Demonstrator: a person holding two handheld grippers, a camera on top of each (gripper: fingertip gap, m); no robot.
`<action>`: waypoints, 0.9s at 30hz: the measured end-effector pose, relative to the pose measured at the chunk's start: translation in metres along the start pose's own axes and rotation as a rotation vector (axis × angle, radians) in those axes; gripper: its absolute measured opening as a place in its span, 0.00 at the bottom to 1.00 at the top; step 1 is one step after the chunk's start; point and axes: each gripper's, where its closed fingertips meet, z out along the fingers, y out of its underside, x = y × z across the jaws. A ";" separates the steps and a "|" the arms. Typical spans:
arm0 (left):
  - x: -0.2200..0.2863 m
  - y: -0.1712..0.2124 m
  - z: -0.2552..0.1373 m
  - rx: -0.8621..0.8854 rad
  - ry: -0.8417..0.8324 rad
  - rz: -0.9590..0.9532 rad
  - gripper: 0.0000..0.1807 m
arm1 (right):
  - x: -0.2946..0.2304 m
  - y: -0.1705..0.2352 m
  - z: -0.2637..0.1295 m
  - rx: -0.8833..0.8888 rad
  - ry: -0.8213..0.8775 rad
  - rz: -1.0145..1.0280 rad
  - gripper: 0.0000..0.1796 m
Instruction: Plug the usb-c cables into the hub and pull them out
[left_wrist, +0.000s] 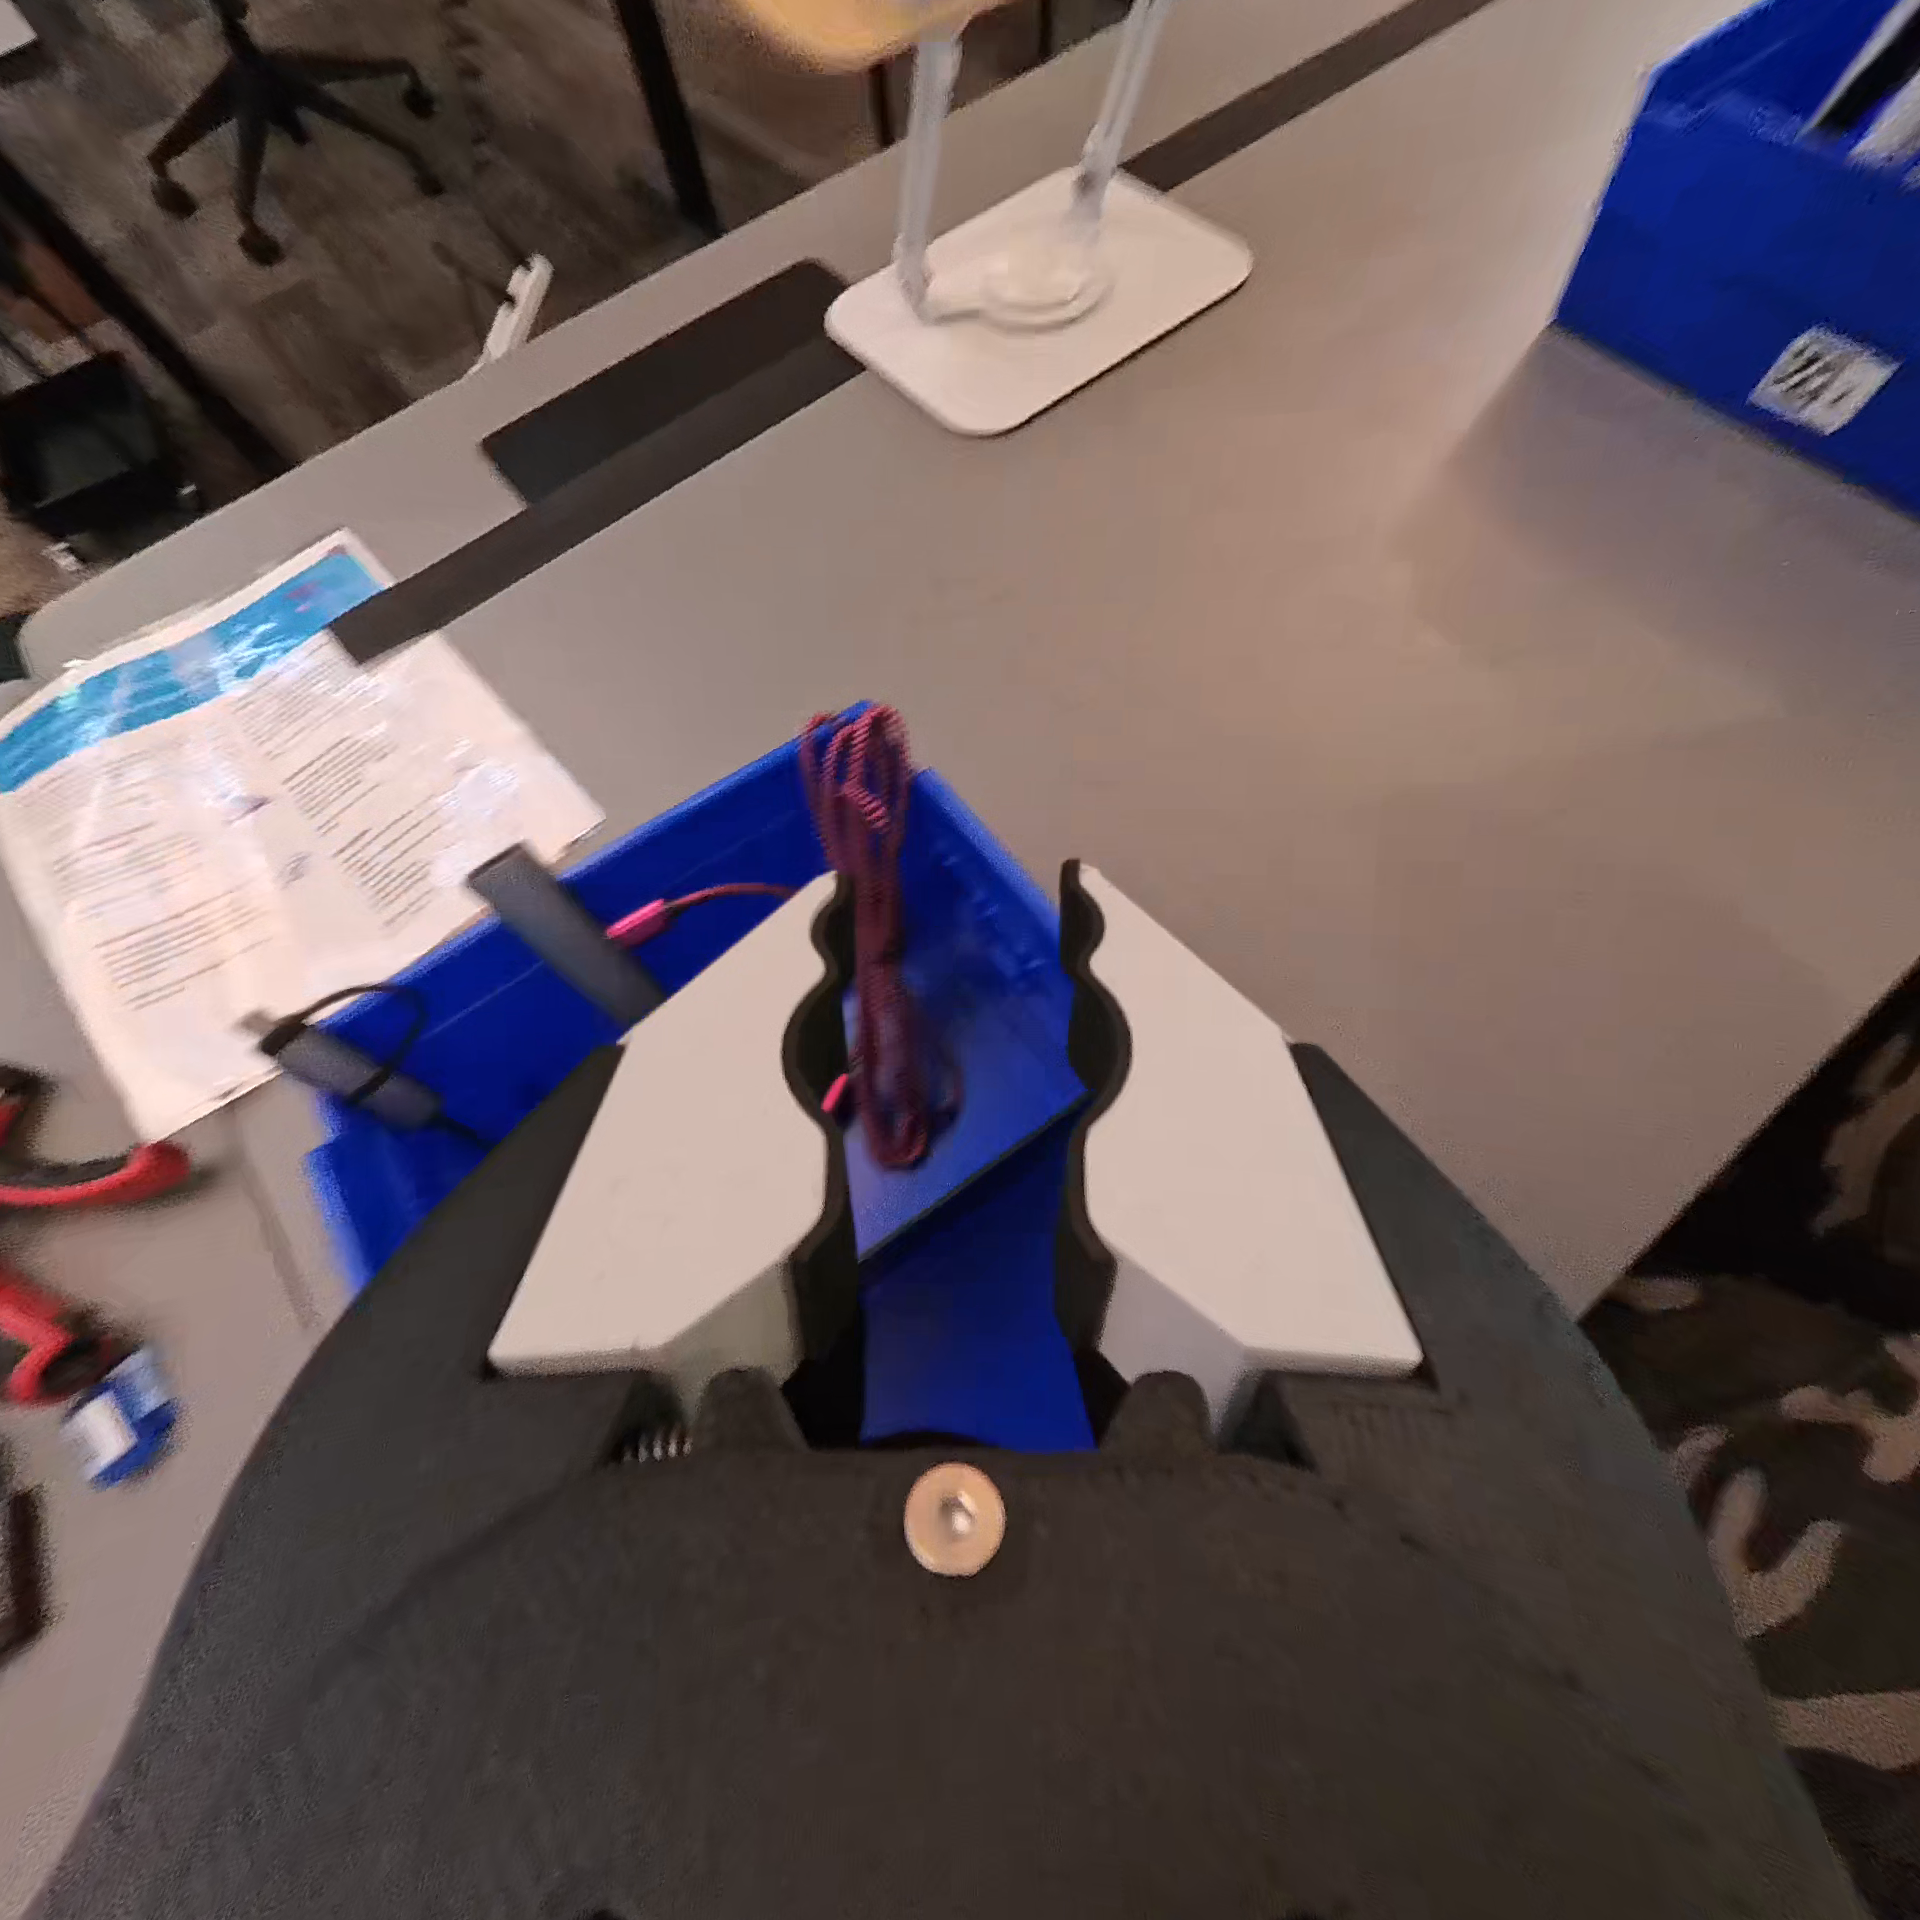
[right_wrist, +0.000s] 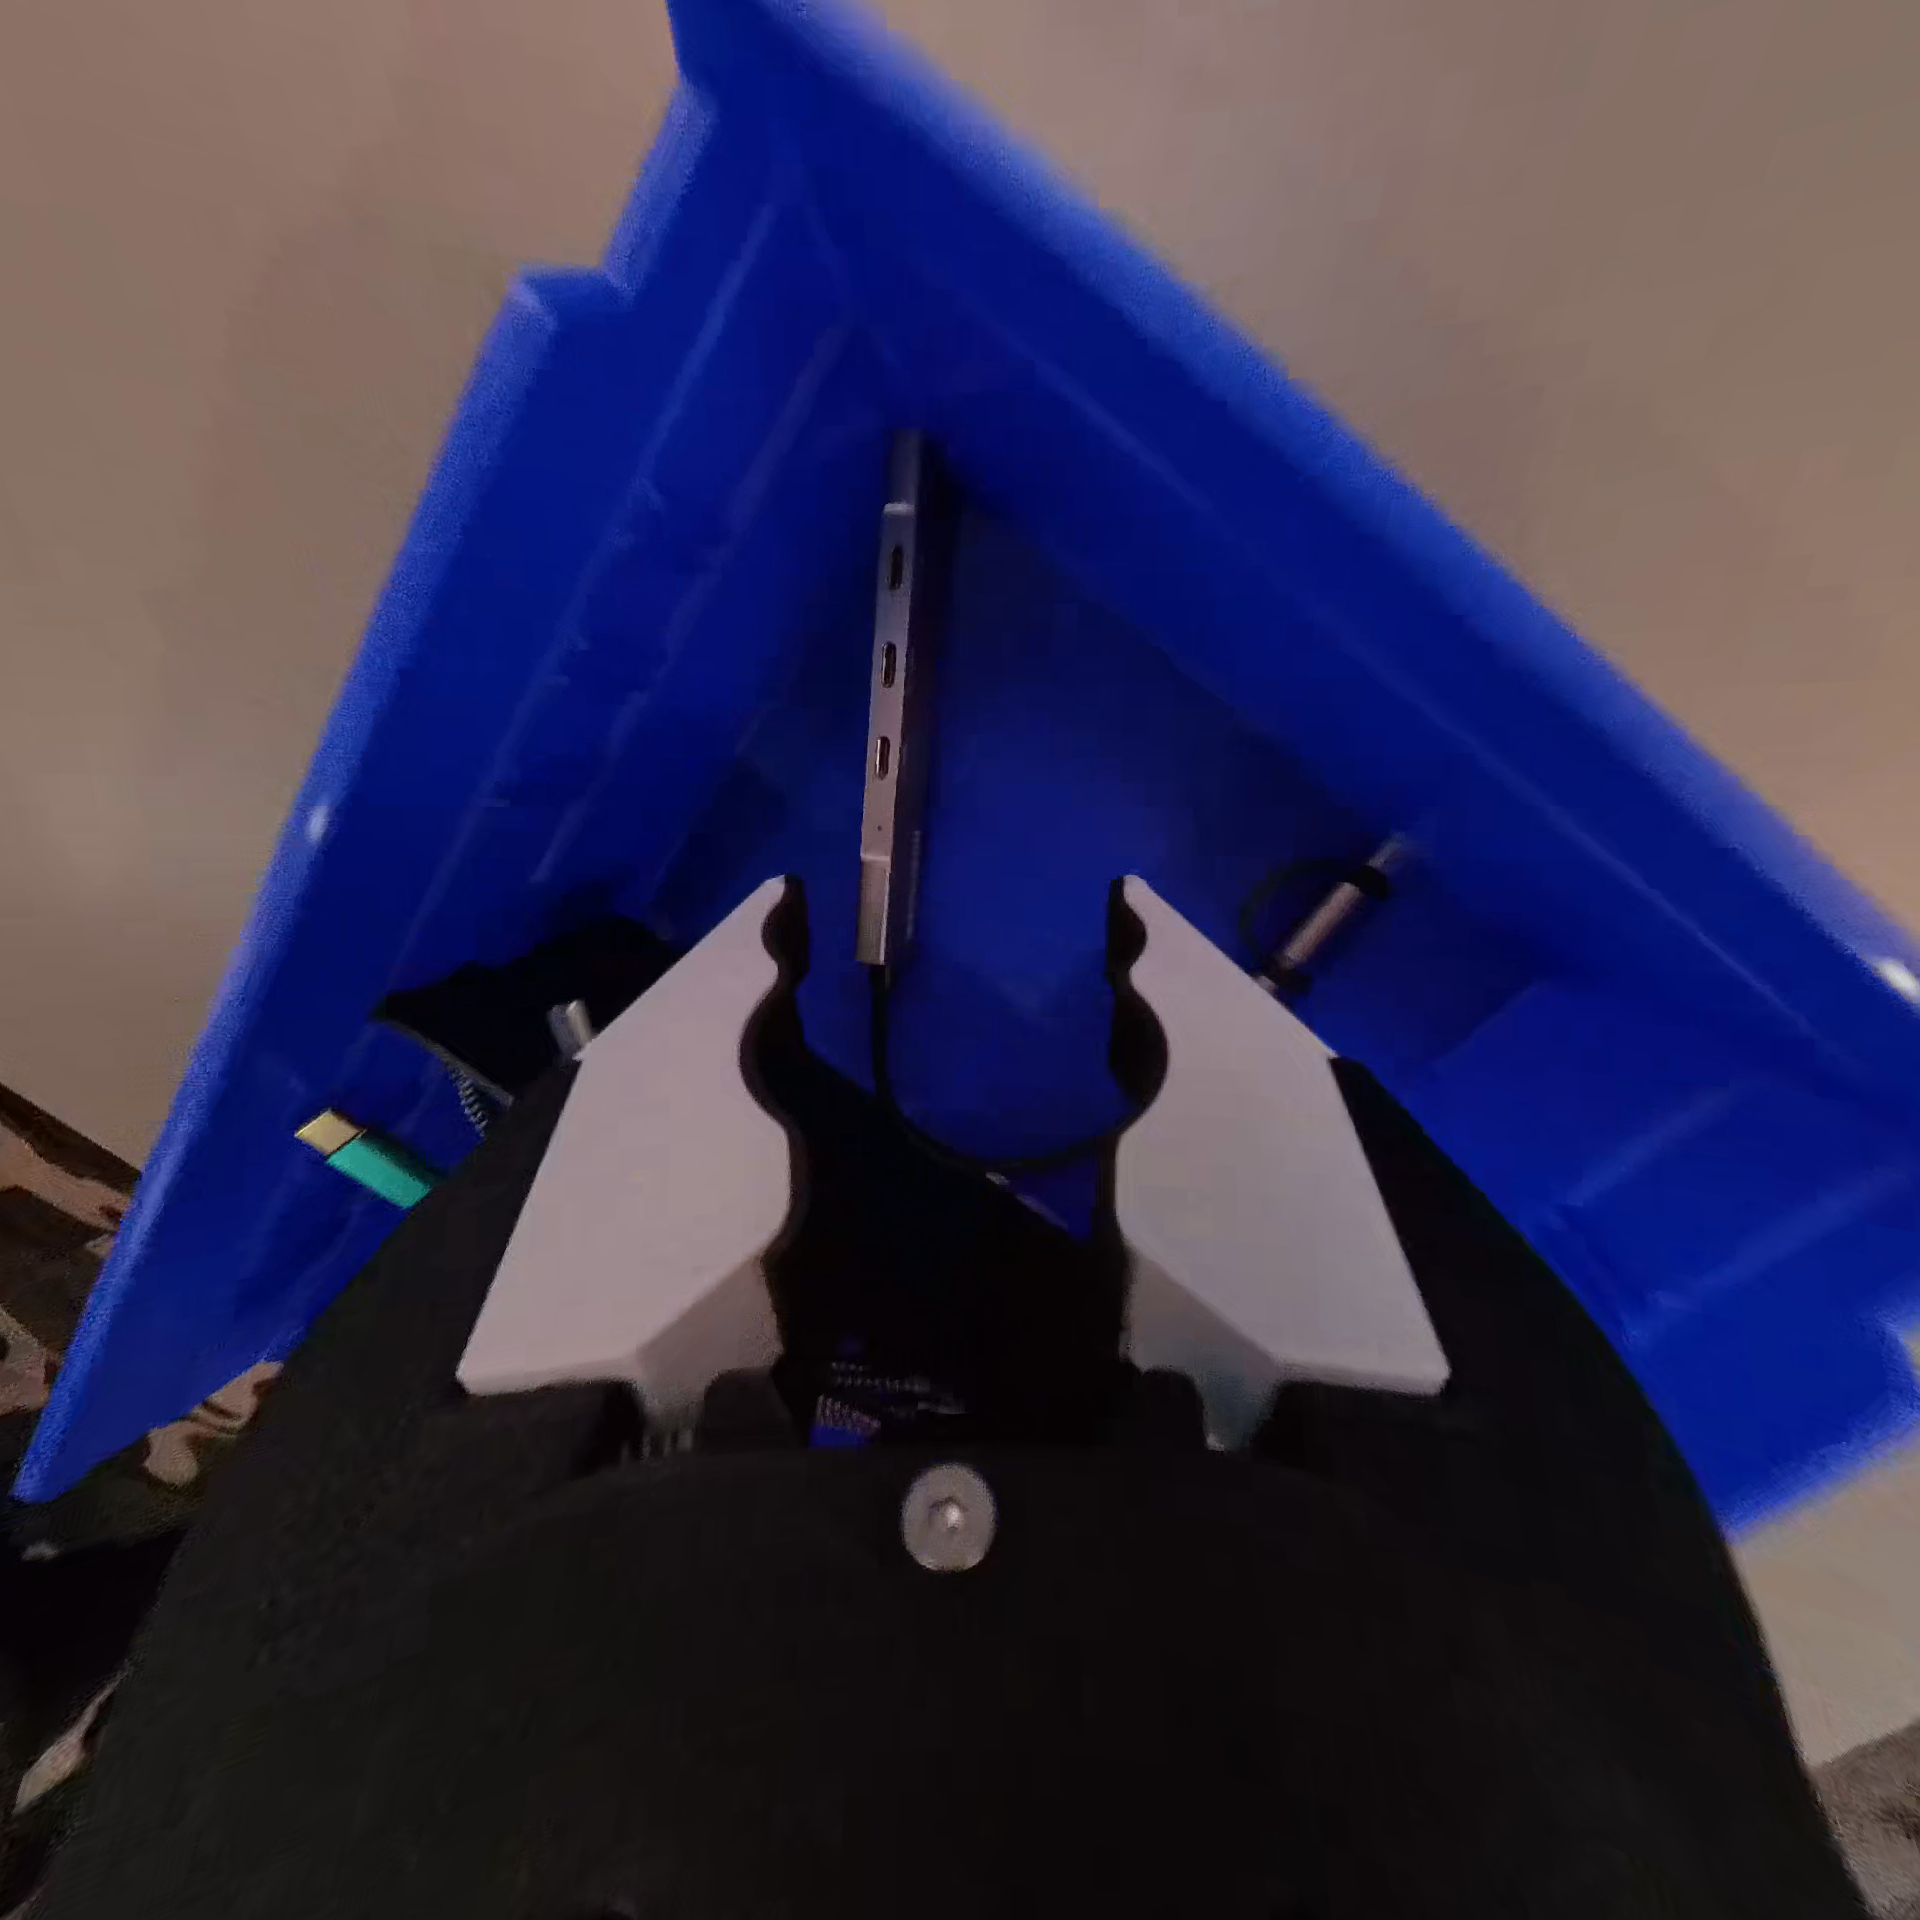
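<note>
Grey table (left_wrist: 1247, 675), slim grey hub (right_wrist: 896, 686) in blue bin (right_wrist: 1299, 582), both tools wide, empty.

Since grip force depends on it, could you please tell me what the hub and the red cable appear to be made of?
Hub: likely anodised metal, judging by its matte grey sheen and crisp edges. Red cable: braided fabric jacket, shown by its woven red-and-dark pattern.

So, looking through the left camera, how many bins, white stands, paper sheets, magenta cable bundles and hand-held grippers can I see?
Blue bins: 2
White stand: 1
Printed paper sheet: 1
Magenta cable bundle: 1
Hand-held gripper: 1
Total: 6
</note>
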 end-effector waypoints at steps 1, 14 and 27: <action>-0.010 0.005 -0.002 -0.029 -0.023 0.020 0.20 | 0.001 -0.003 -0.011 0.037 0.013 -0.002 0.32; -0.087 0.076 0.055 -0.439 -0.136 -0.019 0.27 | -0.072 -0.033 -0.113 0.501 0.108 -0.132 0.18; -0.110 0.096 0.100 -0.461 -0.193 -0.205 0.13 | -0.145 -0.044 -0.143 0.613 0.164 -0.315 0.14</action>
